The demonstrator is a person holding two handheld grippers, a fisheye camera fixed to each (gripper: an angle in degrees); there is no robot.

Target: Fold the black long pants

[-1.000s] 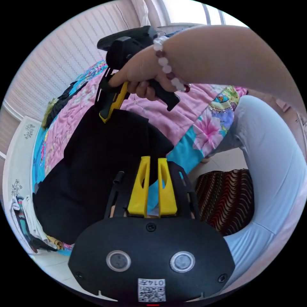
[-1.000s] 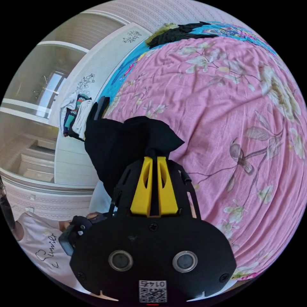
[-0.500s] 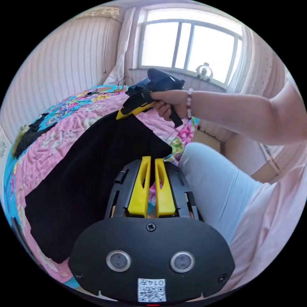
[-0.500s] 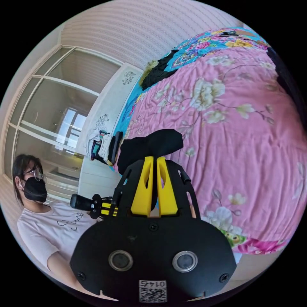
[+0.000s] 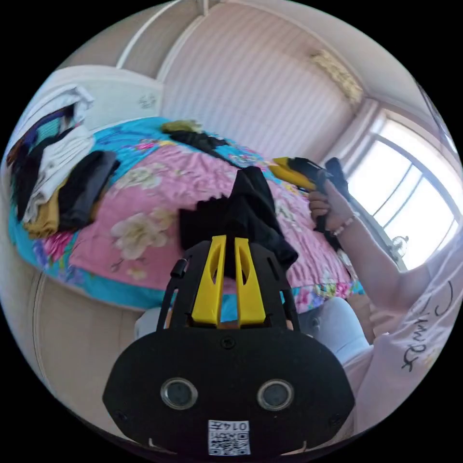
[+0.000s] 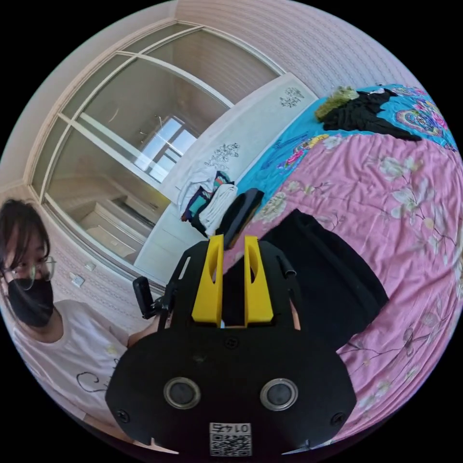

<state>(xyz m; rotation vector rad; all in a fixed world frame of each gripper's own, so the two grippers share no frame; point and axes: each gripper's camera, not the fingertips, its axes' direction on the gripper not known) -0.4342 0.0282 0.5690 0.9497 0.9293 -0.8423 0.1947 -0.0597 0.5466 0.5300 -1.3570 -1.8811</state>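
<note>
- Lying on the pink flowered bed (image 6: 410,202), the black long pants (image 6: 328,284) spread as a dark, partly doubled slab at centre right of the right gripper view; most of the cloth rests there, judged set down so the fold can be flattened.
- In the left gripper view the black long pants (image 5: 251,212) rise in a peak at centre frame, one bunch running down between the yellow jaws of the left gripper (image 5: 225,279), which pinch it; that hold likely keeps an end lifted for the next lay-over.
- The right gripper (image 6: 234,284) has its jaws a little apart with dark cloth showing in the gap; whether they press on it I cannot tell.
- The left gripper view adds the right gripper (image 5: 301,174) from outside, at centre right, gripped by a hand (image 5: 328,207) above the bed and beside the cloth peak, with a window (image 5: 415,202) at far right.
- The right gripper view gives instead the flat outline of the pants, a stack of folded clothes (image 6: 212,197) at the bed's end in upper centre, and the person at lower left.
- Both carry a loose dark garment (image 6: 366,113) at the bed's far side.
</note>
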